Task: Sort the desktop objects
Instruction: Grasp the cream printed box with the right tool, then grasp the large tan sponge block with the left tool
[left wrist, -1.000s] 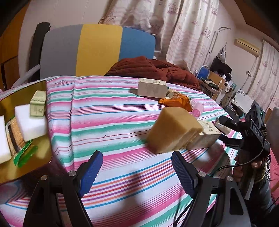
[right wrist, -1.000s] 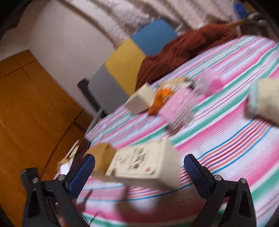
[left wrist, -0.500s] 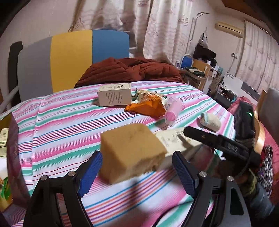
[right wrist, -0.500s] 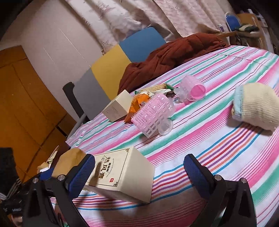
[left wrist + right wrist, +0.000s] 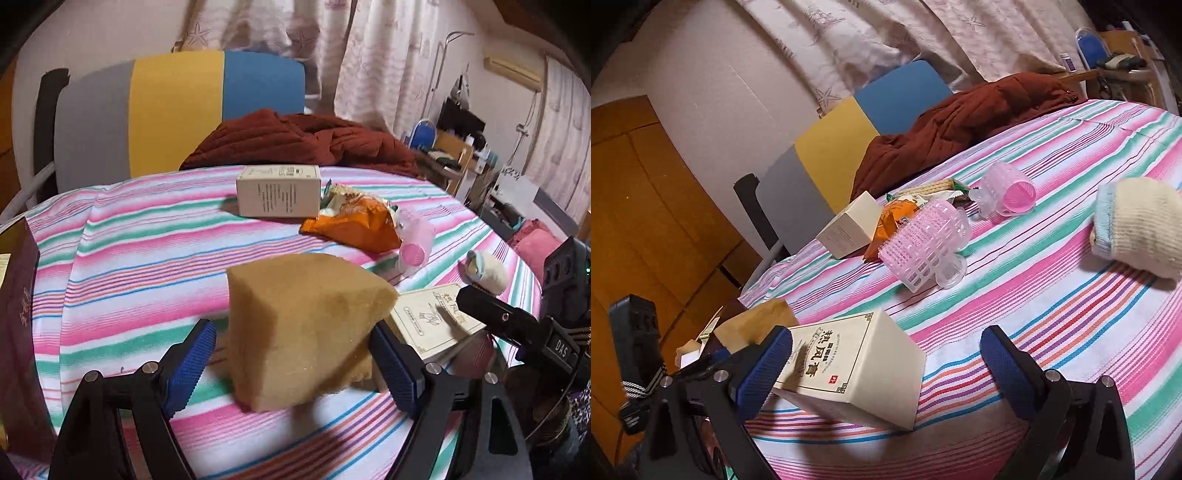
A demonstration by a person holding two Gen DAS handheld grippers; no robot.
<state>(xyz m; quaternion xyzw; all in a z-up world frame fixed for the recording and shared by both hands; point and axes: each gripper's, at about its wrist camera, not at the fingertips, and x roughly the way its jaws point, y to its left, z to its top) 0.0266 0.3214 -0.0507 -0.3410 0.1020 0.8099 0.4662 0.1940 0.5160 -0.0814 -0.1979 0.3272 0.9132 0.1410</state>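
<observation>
While sponge (image 5: 303, 332) fills left tool (image 5: 295, 363), cream box (image 5: 432, 321) beside, hair rollers (image 5: 929, 243) beyond

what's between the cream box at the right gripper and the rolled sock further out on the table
Nothing but bare striped tablecloth; the right wrist view shows the cream box and the sock apart, with the pink curlers off behind that stretch.

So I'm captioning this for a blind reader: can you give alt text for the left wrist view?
The left gripper reaches around a tan sponge block on a striped tablecloth, its blue pads either side. Beyond lie a white box, an orange packet and a pink roller.
</observation>
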